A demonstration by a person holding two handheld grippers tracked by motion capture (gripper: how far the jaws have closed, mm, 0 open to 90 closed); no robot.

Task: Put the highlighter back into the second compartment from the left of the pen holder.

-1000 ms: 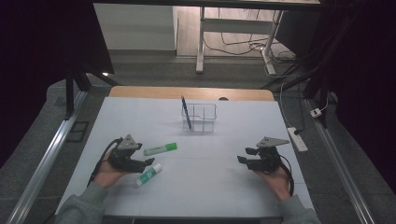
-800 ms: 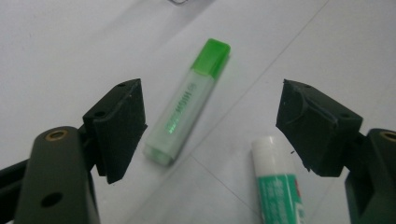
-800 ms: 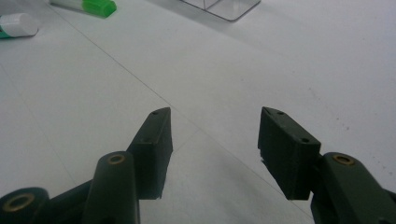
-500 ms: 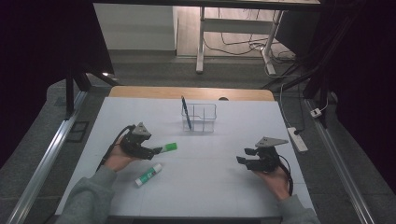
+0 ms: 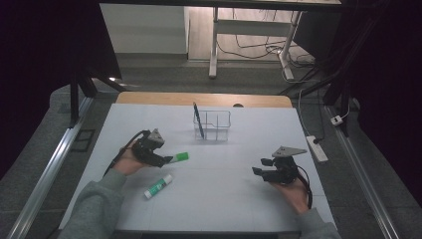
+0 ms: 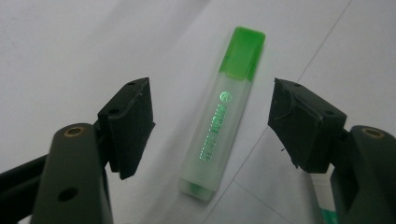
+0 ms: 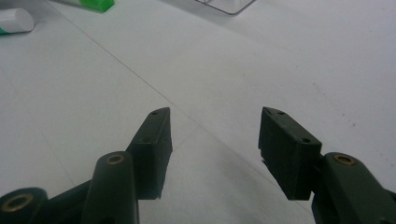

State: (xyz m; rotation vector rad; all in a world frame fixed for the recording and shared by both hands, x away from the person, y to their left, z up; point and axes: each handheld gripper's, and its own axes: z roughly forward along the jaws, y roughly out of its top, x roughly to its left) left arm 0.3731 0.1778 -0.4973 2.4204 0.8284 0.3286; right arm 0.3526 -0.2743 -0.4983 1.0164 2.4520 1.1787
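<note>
We can't read the highlighter (image 6: 223,119) print; its butt end blurs at 6 o'clock in the left gripper view. It's translucent with a green cap, lying flat on the white table (image 5: 239,199), centred between the wide-open jaws of the left gripper (image 6: 212,123), untouched. Right gripper (image 7: 212,149) at 4 o'clock is spread too, holding nothing. Glue stick (image 5: 158,185) is half cut off.

One highlighter (image 6: 224,116), one glue stick (image 5: 158,185), one pen (image 5: 198,121), one organizer (image 5: 215,126)

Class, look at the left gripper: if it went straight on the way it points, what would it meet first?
Most likely the green highlighter, lying between the open jaws of the left gripper, apart from both.
</note>
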